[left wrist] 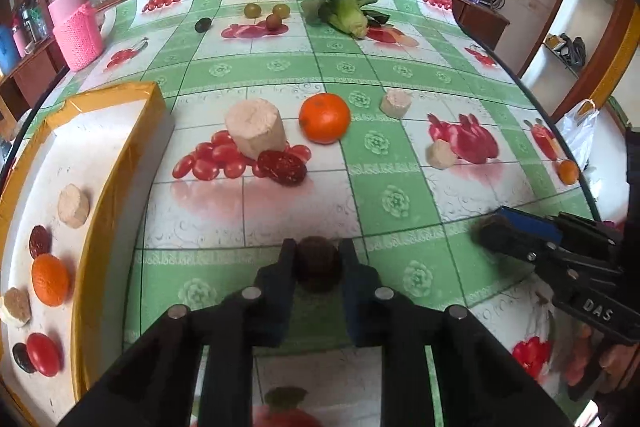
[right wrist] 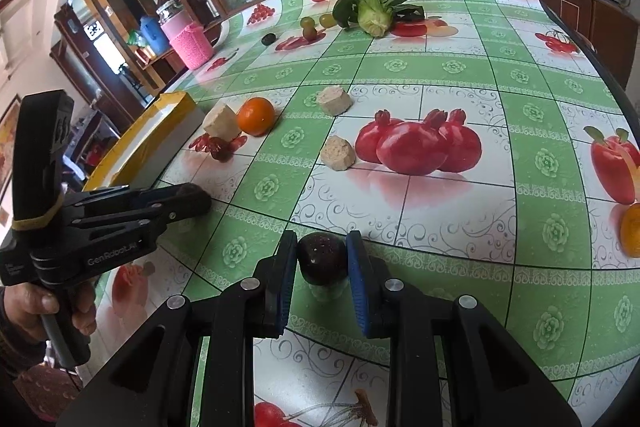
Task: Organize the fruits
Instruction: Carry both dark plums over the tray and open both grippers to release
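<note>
In the left wrist view my left gripper (left wrist: 318, 247) is shut on a dark brown round fruit (left wrist: 318, 263) just above the tablecloth. In the right wrist view my right gripper (right wrist: 322, 239) is shut on a dark purple plum-like fruit (right wrist: 322, 259), its blue pads pressing on both sides. The two grippers are side by side near the table's front edge. A white tray with a yellow taped rim (left wrist: 120, 155) lies to the left and holds an orange (left wrist: 50, 279), a red fruit (left wrist: 43, 354), pale chunks and dark pieces.
Loose on the table are an orange (left wrist: 325, 118), a big pale chunk (left wrist: 256, 127), a dark red slice (left wrist: 282, 167), two small pale chunks (left wrist: 396, 103), a small orange (left wrist: 568, 171) at the right edge, a leafy vegetable (left wrist: 344, 7), small round fruits (left wrist: 252, 10) and a pink jar (left wrist: 78, 35).
</note>
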Available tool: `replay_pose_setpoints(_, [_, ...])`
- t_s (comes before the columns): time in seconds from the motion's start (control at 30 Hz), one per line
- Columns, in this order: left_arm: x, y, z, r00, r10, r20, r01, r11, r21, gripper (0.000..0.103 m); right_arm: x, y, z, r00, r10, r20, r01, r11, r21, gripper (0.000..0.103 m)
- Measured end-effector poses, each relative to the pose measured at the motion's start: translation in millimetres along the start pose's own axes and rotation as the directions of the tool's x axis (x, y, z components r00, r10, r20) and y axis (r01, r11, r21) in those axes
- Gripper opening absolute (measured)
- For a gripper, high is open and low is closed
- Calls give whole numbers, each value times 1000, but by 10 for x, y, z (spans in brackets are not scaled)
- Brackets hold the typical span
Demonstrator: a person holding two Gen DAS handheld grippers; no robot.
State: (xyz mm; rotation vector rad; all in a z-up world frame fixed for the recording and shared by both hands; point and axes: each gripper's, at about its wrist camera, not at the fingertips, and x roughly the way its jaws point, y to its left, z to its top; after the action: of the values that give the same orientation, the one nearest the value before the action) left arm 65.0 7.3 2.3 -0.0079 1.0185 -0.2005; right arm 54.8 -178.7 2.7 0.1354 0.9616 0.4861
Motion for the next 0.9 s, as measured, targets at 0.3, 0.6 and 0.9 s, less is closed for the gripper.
replay_pose_setpoints(0.3, [-385,-63,-262,996,-82,26,82,996,-29,23,-311,161,-58,997,-65,41,67,997,-41,25])
replay_pose_setpoints(0.6, [-727,15,-439,992,-96,79,99,994,-37,23,-373,558,-230,994,-110,25,112,986,-126,25])
replay_pose_setpoints(0.9, [-999,447,-555,989,-65,132,81,990,-117,23,-263,1153,-86,999,-43,28,48,977,-207,25])
